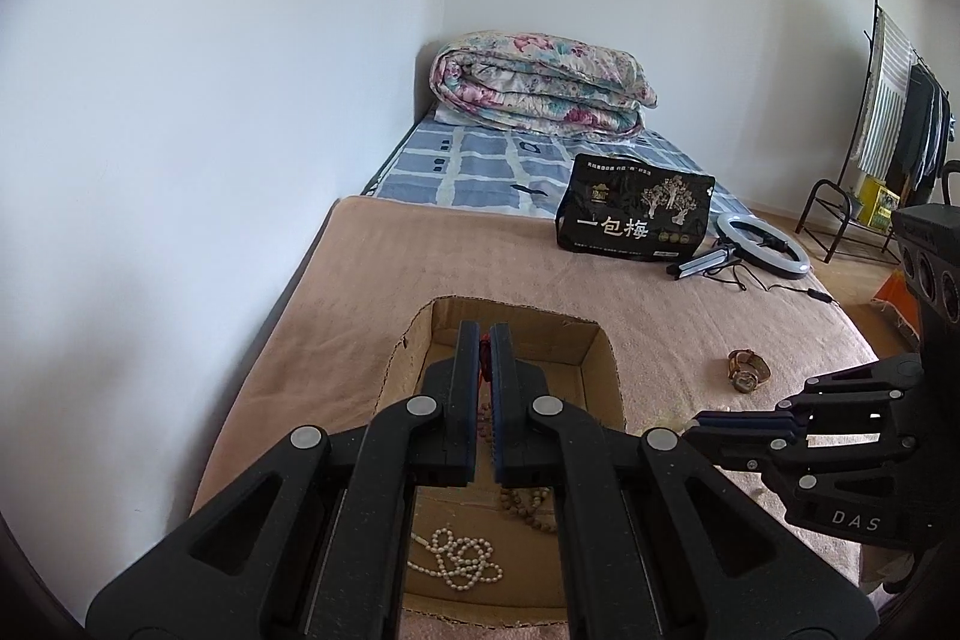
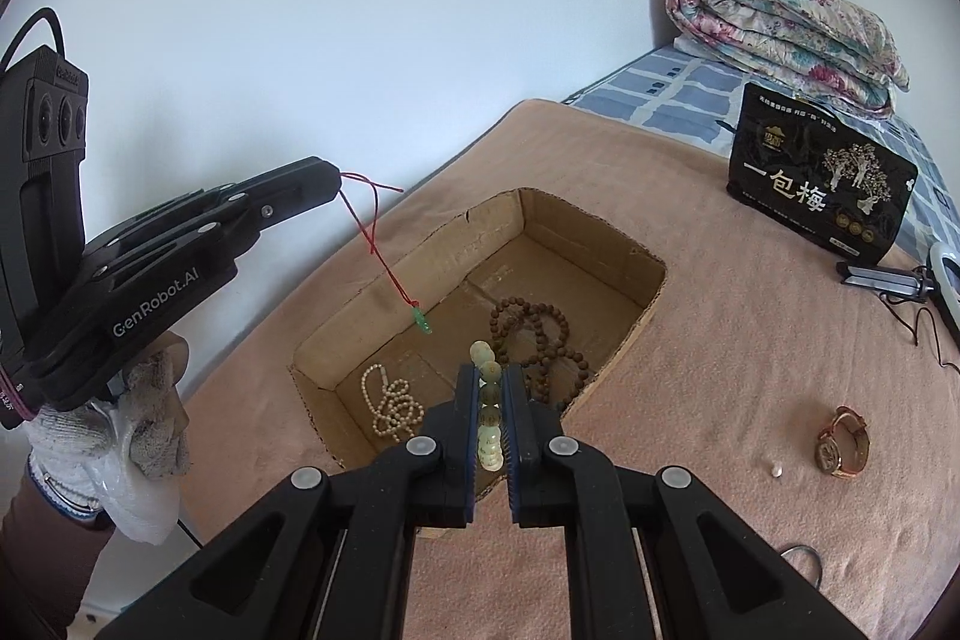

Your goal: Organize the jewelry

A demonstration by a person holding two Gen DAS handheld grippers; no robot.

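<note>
Jewelry is split between an open cardboard box (image 2: 528, 220) and the tan blanket (image 2: 720, 340) it sits on. Inside the box, a white pearl strand (image 2: 390, 409) lies at the near left and a brown bead strand (image 2: 540, 340) lies right of it, toward the middle.

Left gripper (image 2: 339, 181) is pressed together on a red cord (image 2: 375, 235), which hangs down over the box's left wall with a small green pendant (image 2: 422, 323) at its lower end, just above the box floor. A gloved hand (image 2: 129, 436) holds that gripper.

Right gripper (image 2: 487, 388) is pinching a pale green bead bracelet (image 2: 489, 400); the beads stand in a column between its fingers, above the near edge of the box.

On the blanket, right of the box and well apart from it, lies a watch (image 2: 843, 442) with a small white bead (image 2: 776, 471) just left of it. Farther off stands a black bag (image 2: 819, 190), with a ring light (image 1: 762, 244) to its right and a folded floral quilt (image 2: 786, 34) beyond it.
</note>
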